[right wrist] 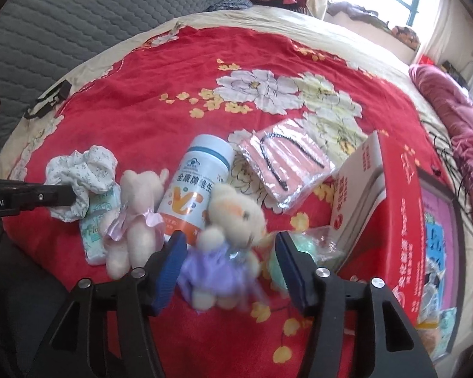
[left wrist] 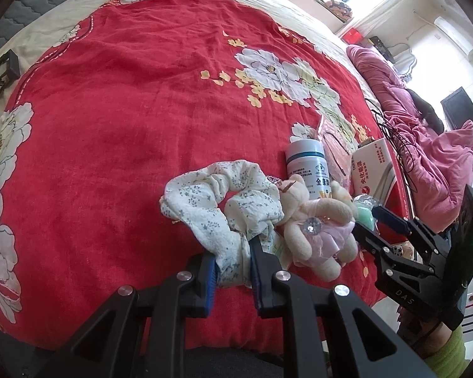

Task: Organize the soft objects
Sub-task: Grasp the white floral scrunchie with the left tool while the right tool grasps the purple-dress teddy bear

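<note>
While the left gripper is clamped on the white floral scrunchie near the bed's front edge, the right gripper stands with its jaws apart, not pressing on anything. A plush bear in a purple dress sits blurred between the right gripper's blue pads; whether either pad touches it I cannot tell.

Just beside the scrunchie lies a second plush bear in a pink dress, partly over a small tissue packet. A mint-green soft thing in clear wrap lies behind the right-hand pad, against the red carton at the bed's right edge.

Behind the two bears, a white vitamin bottle with a blue cap lies on its side on the red floral bedspread. Further back and right, a pink packet in clear plastic rests flat near the carton's flap.

Along the far right edge of the bed a pink quilt is bunched up. At the far left edge a black clip lies on the cream border.
</note>
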The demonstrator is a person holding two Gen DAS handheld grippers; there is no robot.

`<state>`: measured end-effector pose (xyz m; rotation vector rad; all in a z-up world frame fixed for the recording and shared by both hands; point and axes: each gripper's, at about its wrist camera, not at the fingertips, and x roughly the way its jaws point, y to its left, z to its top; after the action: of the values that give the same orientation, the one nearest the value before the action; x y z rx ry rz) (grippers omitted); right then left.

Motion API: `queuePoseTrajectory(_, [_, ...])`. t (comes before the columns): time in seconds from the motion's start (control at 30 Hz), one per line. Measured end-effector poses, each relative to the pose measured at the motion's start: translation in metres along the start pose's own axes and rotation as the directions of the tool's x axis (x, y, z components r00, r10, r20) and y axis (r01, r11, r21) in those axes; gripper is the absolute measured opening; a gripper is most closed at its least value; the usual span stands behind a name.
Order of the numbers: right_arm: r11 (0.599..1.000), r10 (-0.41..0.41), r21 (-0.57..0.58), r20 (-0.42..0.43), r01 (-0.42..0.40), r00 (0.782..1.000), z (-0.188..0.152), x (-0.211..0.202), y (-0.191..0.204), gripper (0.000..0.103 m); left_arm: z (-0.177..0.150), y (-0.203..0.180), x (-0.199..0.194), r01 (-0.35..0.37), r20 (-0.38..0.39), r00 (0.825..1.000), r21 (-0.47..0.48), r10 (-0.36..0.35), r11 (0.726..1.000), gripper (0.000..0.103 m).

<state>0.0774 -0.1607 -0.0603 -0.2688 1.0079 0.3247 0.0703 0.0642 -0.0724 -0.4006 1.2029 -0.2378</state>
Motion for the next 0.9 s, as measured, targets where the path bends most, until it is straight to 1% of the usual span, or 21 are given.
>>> queuePoseTrajectory(0.13, [0.999,-0.014,-0.043,-0.012,0.013,1.0,0.005,0.005,0.004,0.061,0.0,0.0,0.0,0.0,0.0,1.0,0.001,0.0,1.0,0.019])
queuePoseTrajectory(0.27, [0.999,0.003,-0.05,-0.028,-0.004,1.0,0.017,0.013,0.003,0.061,0.002,-0.003,-0.001,-0.001,0.003,1.0,0.016,0.001,1.0,0.019])
queuePoseTrajectory(0.4, [0.999,0.01,-0.036,-0.113,-0.015,0.994,0.025,0.033,-0.004,0.061,0.005,-0.006,-0.002,-0.005,0.005,1.0,0.031,0.004,1.0,0.019])
queuePoseTrajectory(0.53, [0.998,0.06,-0.015,-0.155,-0.063,0.986,0.029,0.043,-0.015,0.061,0.007,-0.007,-0.001,-0.004,0.006,1.0,0.032,0.004,0.999,0.019])
queuePoseTrajectory(0.67, [0.991,0.128,-0.002,-0.204,-0.131,0.971,0.032,0.054,-0.023,0.06,0.009,-0.007,0.0,-0.005,0.004,1.0,0.033,0.005,0.999,0.019])
queuePoseTrajectory(0.77, [0.986,0.163,0.015,-0.217,-0.164,0.962,0.033,0.06,-0.029,0.06,0.01,-0.008,0.001,-0.005,0.005,1.0,0.031,0.005,1.0,0.019])
queuePoseTrajectory(0.83, [0.984,0.179,0.019,-0.22,-0.179,0.959,0.034,0.062,-0.03,0.06,0.011,-0.008,0.001,-0.006,0.006,1.0,0.031,0.006,0.999,0.019])
queuePoseTrajectory(0.9, [0.985,0.172,0.013,-0.227,-0.173,0.959,0.035,0.066,-0.03,0.059,0.012,-0.009,0.002,-0.007,0.005,1.0,0.031,0.007,0.999,0.019])
